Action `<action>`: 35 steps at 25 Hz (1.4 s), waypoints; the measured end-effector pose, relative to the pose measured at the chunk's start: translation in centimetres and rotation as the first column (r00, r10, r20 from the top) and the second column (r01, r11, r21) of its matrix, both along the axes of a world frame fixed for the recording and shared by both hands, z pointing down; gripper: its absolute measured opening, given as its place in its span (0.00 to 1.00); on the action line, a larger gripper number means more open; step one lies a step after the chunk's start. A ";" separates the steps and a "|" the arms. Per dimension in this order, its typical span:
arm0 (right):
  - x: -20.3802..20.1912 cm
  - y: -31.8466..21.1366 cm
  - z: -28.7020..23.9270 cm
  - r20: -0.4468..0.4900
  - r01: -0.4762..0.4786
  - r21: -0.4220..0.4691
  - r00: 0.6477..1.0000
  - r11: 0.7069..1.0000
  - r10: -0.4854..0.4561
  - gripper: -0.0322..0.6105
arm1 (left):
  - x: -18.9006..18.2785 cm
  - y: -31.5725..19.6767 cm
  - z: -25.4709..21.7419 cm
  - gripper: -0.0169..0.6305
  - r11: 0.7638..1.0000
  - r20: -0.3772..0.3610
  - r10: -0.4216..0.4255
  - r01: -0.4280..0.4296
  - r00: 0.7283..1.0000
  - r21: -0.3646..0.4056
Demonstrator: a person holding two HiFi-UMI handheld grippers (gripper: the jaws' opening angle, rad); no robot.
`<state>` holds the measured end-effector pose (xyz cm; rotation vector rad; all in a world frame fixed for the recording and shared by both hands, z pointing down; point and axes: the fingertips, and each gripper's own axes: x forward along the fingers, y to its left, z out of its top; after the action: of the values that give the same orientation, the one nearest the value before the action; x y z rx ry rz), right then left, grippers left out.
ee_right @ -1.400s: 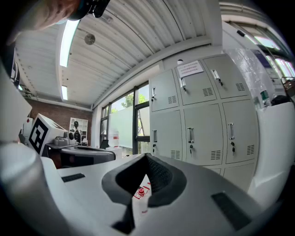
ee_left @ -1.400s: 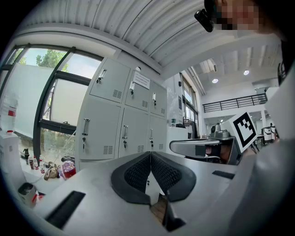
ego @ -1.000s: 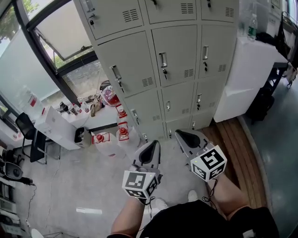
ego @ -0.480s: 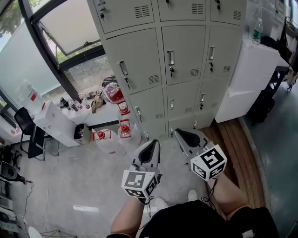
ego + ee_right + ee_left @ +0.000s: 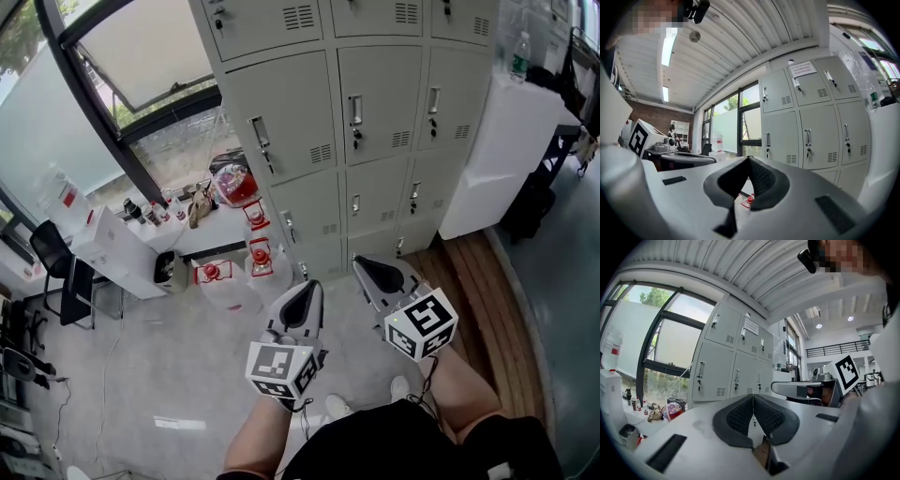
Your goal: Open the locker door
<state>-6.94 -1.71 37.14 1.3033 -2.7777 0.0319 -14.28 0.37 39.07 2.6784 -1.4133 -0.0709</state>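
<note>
A bank of grey lockers point(image 5: 380, 89) fills the top of the head view, every door closed. Each door has a silver handle point(image 5: 355, 111) with a keyhole below it. Both grippers are held level over the floor, well short of the lockers and touching nothing. My left gripper point(image 5: 302, 298) is shut with its pads meeting at the tip and nothing between them. My right gripper point(image 5: 370, 270) is also shut and empty. In the left gripper view the lockers point(image 5: 736, 373) stand ahead of my left gripper point(image 5: 753, 397). In the right gripper view the lockers point(image 5: 813, 136) stand ahead of my right gripper point(image 5: 748, 159).
A white cabinet point(image 5: 511, 141) with a water bottle point(image 5: 521, 56) on it stands right of the lockers. Red-capped water jugs point(image 5: 260, 258) and a low white table point(image 5: 117, 253) with clutter sit at the lockers' left foot, below a window. A wooden floor strip point(image 5: 487, 281) runs along the right.
The lockers have slid to the right and a little lower in the head view as the person moves. Both grippers travel along with the person; their jaws stay shut.
</note>
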 end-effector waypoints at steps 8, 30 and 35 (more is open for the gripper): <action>-1.7 0.0 -0.1 0.009 -0.028 0.006 1.000 1.000 0.028 0.13 | -1.5 0.0 -0.1 0.05 1.000 0.008 0.028 -0.028 1.000 0.008; 2.8 -10.3 0.2 0.022 -0.006 -0.018 1.000 1.000 0.007 0.13 | 3.4 -8.8 0.1 0.05 1.000 0.026 0.016 -0.016 1.000 -0.014; 4.6 -13.7 0.2 0.023 -0.001 -0.022 1.000 1.000 0.001 0.13 | 5.3 -11.7 0.3 0.05 1.000 0.020 0.011 -0.010 1.000 -0.017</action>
<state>-2.34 -15.44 37.32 1.3079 -2.7874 0.0775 -9.02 -11.36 39.35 2.6802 -1.3994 -0.0308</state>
